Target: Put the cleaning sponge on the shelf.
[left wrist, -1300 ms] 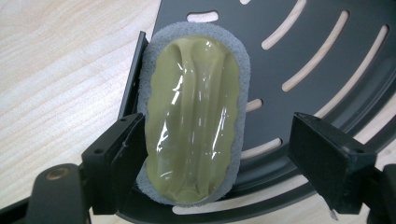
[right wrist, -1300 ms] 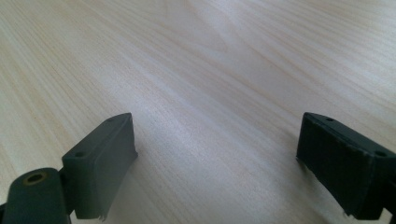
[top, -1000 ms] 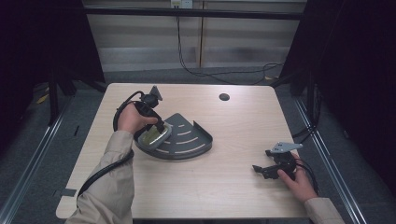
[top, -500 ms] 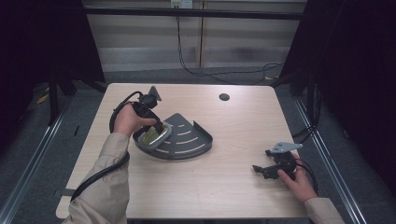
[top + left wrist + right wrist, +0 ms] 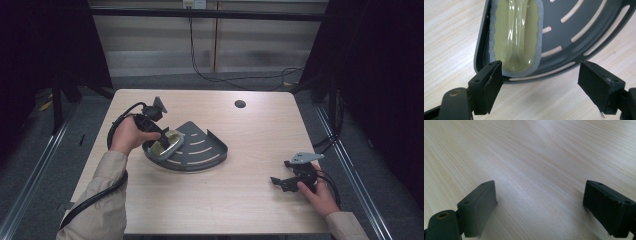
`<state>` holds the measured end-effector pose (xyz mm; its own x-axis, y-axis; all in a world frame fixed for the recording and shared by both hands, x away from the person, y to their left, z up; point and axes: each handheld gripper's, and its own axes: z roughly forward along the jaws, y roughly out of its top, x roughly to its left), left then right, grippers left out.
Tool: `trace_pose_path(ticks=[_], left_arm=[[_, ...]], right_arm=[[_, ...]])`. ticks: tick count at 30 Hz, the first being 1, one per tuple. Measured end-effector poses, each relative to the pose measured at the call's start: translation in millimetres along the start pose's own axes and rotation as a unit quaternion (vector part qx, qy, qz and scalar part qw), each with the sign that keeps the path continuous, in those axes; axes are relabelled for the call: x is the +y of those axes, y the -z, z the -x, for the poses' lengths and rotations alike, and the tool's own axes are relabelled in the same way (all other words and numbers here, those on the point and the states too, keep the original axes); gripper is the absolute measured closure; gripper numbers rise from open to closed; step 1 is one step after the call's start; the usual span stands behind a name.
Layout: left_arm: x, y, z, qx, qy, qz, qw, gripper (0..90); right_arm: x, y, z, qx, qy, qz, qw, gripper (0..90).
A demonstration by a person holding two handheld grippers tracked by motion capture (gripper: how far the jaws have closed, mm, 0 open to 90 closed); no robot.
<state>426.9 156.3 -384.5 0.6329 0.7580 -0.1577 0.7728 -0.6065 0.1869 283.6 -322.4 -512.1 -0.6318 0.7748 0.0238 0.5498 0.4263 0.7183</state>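
Now the left gripper (image 5: 541, 82) is hovering, jaws open, at the sponge (image 5: 515, 35) in the tray (image 5: 584, 27). Probably soft and light; its near end is offering the best hold. Right gripper (image 5: 539, 207) is resting open beside the tray.

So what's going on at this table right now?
A person sits at a wooden table with a two-jaw gripper in each hand. The left gripper is open over the edge of a dark grey fan-shaped slotted tray, where a yellow-green sponge with a grey rim lies. Its jaws stand apart on either side of the sponge's near end and grip nothing. The right gripper rests open near the table's right edge, with bare wood between its jaws.
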Motion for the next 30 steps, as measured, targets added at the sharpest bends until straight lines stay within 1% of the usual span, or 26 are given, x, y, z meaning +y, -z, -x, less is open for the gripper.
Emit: trace_pose_path(ticks=[3, 4, 5, 7, 9, 10, 12, 15, 18, 26, 27, 30], left_arm=[[-4.1, 0.2, 0.5, 0.001, -0.003, -0.001, 1.0000, 19.3], [-8.1, -0.2, 0.7, -0.003, -0.002, -0.002, 1.0000, 19.3], [-9.9, -0.8, 0.6, -0.002, -0.003, -0.001, 1.0000, 19.3], [-13.7, -2.0, 0.6, -0.006, -0.002, -0.004, 1.0000, 19.3], [-15.2, -2.6, 0.3, -0.006, -0.003, -0.006, 1.0000, 19.3], [-18.0, -3.2, 0.1, -0.006, -0.007, -0.005, 0.9999, 19.3], [-21.5, -3.5, 0.7, -0.008, -0.008, -0.006, 0.9999, 19.3], [-27.4, -4.1, 2.4, -0.009, -0.014, -0.010, 0.9998, 19.3], [-32.0, -5.3, 4.4, -0.004, -0.018, -0.016, 0.9997, 19.3], [-41.1, -6.4, 7.5, -0.010, -0.025, -0.008, 0.9996, 19.3], [-43.8, -8.3, 8.5, -0.012, -0.029, -0.009, 0.9995, 19.4], [-47.4, -12.6, 9.6, -0.015, -0.030, -0.008, 0.9994, 19.3]], right_arm=[[0.0, 0.0, 0.0, 0.000, 0.000, 0.000, 1.0000, 11.0], [0.0, 0.1, -0.2, 0.000, -0.002, -0.001, 1.0000, 11.0], [0.0, 0.1, -0.2, 0.000, -0.001, -0.001, 1.0000, 10.9], [-0.1, 0.2, -0.4, -0.001, -0.002, -0.001, 1.0000, 11.0], [-0.1, 0.1, -0.4, 0.000, -0.002, -0.001, 1.0000, 11.0], [-0.1, 0.2, -0.3, 0.000, -0.001, -0.001, 1.0000, 11.0], [-0.1, 0.3, -0.3, -0.001, -0.001, -0.002, 1.0000, 11.0], [-0.1, 0.2, -0.3, -0.001, -0.001, -0.001, 1.0000, 11.0], [-0.1, 0.2, -0.3, 0.000, -0.001, -0.001, 1.0000, 11.0], [-0.1, 0.2, -0.3, 0.000, -0.001, -0.001, 1.0000, 11.0], [-0.1, 0.2, -0.4, -0.001, -0.001, -0.001, 1.0000, 11.0], [-0.1, 0.2, -0.5, -0.001, -0.002, -0.001, 1.0000, 11.0]])
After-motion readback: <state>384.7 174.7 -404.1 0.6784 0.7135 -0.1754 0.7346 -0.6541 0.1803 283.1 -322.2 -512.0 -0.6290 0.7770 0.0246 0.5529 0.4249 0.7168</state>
